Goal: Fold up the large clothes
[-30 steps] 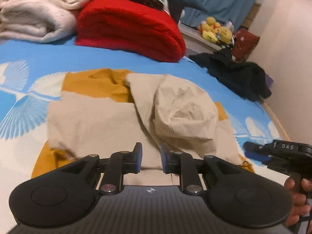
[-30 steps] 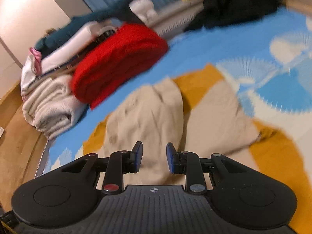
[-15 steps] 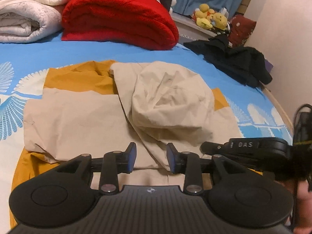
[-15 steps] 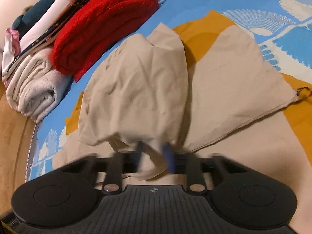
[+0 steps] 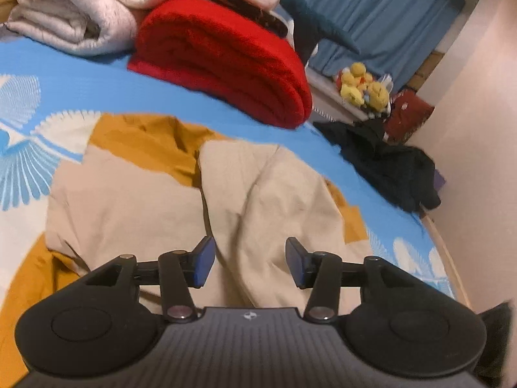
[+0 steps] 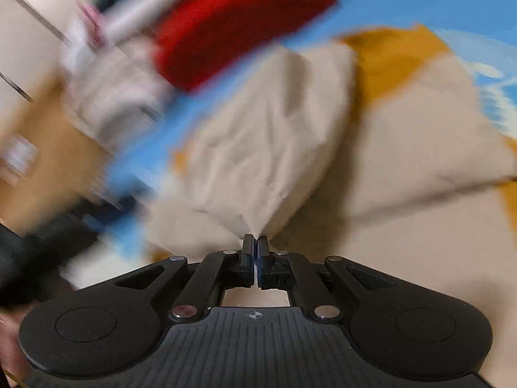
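Two tongs work the crumpled beige cotton garment on the blue-patterned bed: right tongs clenched on a pinched fold, visible only there; left tongs, just widening, hover empty.

garment on the bed, folded blanket behind it

Large beige-and-mustard cotton garment spread flat on blue patterned bedsheet. One beige panel folded over onto middle, wrinkled, puffed. Its near corner drawn up into point. Mustard patches show at far edge and sides.
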A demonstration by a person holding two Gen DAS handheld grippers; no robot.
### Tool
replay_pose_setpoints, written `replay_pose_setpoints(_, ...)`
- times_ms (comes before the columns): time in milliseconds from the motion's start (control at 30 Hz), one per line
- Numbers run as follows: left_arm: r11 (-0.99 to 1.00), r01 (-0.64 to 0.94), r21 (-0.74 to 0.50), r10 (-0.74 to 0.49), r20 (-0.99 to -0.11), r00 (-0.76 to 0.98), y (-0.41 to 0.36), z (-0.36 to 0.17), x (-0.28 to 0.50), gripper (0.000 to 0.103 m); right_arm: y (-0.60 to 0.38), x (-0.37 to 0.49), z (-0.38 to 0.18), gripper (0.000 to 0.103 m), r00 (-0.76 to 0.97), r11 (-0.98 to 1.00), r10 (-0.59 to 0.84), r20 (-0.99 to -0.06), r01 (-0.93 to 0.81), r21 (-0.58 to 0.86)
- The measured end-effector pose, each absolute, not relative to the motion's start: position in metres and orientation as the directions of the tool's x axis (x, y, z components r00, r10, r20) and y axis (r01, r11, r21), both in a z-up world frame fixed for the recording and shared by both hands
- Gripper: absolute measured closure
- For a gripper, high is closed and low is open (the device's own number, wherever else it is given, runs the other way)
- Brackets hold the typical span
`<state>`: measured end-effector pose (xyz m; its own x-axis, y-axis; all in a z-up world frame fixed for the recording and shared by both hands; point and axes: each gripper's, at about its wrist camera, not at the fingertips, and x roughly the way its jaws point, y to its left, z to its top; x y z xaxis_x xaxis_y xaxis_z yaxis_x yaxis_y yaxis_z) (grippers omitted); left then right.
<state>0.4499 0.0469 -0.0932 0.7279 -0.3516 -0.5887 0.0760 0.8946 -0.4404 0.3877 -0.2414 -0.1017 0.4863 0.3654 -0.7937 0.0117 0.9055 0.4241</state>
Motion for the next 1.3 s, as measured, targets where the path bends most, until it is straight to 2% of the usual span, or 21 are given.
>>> replay_pose_setpoints(67, 0.899, 0.090, -0.428, -0.359, -0.603, 0.712, 0.039, -0.100, 0.450, 0.050, -0.241, 0.385, -0.119, 0.103, 0.426, 0.951, 0.268, -0.864, 0.028, 0.309)
replay_pose_setpoints(100, 0.897, 0.098, -0.431, -0.369, -0.606, 0.704, 0.035, -0.104, 0.451, 0.050, -0.244, 0.385, -0.124, 0.103, 0.418, 0.950, 0.260, -0.871, 0.052, 0.309)
replay_pose_setpoints(267, 0.863, 0.071, -0.500, -0.415, -0.622, 0.664, 0.022, -0.127, 0.456, 0.049, -0.245, 0.382, -0.107, 0.102, 0.502, 0.919, 0.341, -0.795, -0.001, 0.394)
replay_pose_setpoints(433, 0.850, 0.000, -0.527, -0.394, -0.636, 0.663, 0.017, -0.148, 0.467, 0.052, -0.238, 0.385, -0.111, 0.102, 0.483, 0.916, 0.371, -0.793, -0.051, 0.398)
replay_pose_setpoints(467, 0.846, -0.008, -0.533, -0.394, -0.636, 0.663, 0.017, -0.150, 0.469, 0.058, -0.240, 0.388, -0.111, 0.102, 0.480, 0.916, 0.373, -0.794, -0.055, 0.397)
replay_pose_setpoints(500, 0.843, -0.011, -0.538, -0.398, -0.637, 0.660, 0.017, -0.153, 0.472, 0.072, -0.240, 0.387, -0.110, 0.102, 0.479, 0.913, 0.381, -0.791, -0.059, 0.403)
replay_pose_setpoints(567, 0.844, -0.005, -0.536, -0.401, -0.637, 0.658, 0.016, -0.157, 0.476, 0.085, -0.247, 0.387, -0.109, 0.102, 0.477, 0.901, 0.405, -0.780, -0.064, 0.428)
replay_pose_setpoints(600, 0.849, 0.002, -0.529, -0.398, -0.636, 0.662, 0.016, -0.157, 0.478, 0.099, -0.250, 0.389, -0.109, 0.102, 0.478, 0.896, 0.414, -0.775, -0.065, 0.438)
replay_pose_setpoints(767, 0.866, 0.050, -0.498, -0.374, -0.579, 0.724, 0.023, -0.128, 0.469, 0.101, -0.254, 0.398, -0.105, 0.098, 0.506, 0.870, 0.444, -0.740, -0.046, 0.490)
replay_pose_setpoints(833, 0.892, 0.095, -0.443, -0.346, -0.531, 0.773, 0.025, -0.100, 0.458, 0.101, -0.264, 0.400, -0.101, 0.088, 0.542, 0.839, 0.467, -0.698, -0.024, 0.543)
replay_pose_setpoints(900, 0.919, 0.147, -0.365, -0.323, -0.487, 0.811, 0.023, -0.076, 0.442, 0.101, -0.277, 0.401, -0.095, 0.065, 0.600, 0.787, 0.491, -0.632, 0.005, 0.617)
replay_pose_setpoints(933, 0.925, 0.164, -0.342, -0.324, -0.485, 0.813, 0.023, -0.070, 0.435, 0.101, -0.284, 0.402, -0.093, 0.062, 0.625, 0.759, 0.497, -0.602, 0.023, 0.651)
replay_pose_setpoints(967, 0.927, 0.174, -0.332, -0.330, -0.500, 0.801, 0.021, -0.070, 0.429, 0.101, -0.290, 0.403, -0.095, 0.062, 0.644, 0.727, 0.504, -0.575, 0.043, 0.685)
replay_pose_setpoints(1033, 0.931, 0.188, -0.314, -0.346, -0.591, 0.728, 0.014, -0.087, 0.426, 0.101, -0.294, 0.407, -0.104, 0.061, 0.658, 0.685, 0.502, -0.562, 0.094, 0.723)
replay_pose_setpoints(1133, 0.953, 0.173, -0.248, -0.302, -0.753, 0.584, -0.001, -0.137, 0.434, 0.101, -0.284, 0.414, -0.121, 0.059, 0.631, 0.691, 0.485, -0.605, 0.147, 0.707)
replay_pose_setpoints(1233, 0.952, 0.188, -0.242, -0.306, -0.794, 0.525, -0.010, -0.156, 0.441, 0.101, -0.264, 0.419, -0.138, 0.062, 0.568, 0.784, 0.406, -0.716, 0.187, 0.593)
replay_pose_setpoints(1267, 0.949, 0.192, -0.251, -0.315, -0.790, 0.525, -0.010, -0.155, 0.442, 0.100, -0.259, 0.419, -0.143, 0.079, 0.556, 0.810, 0.376, -0.741, 0.191, 0.554)
replay_pose_setpoints(1300, 0.947, 0.187, -0.262, -0.322, -0.787, 0.527, -0.008, -0.153, 0.443, 0.098, -0.258, 0.418, -0.146, 0.103, 0.551, 0.820, 0.363, -0.752, 0.195, 0.539)
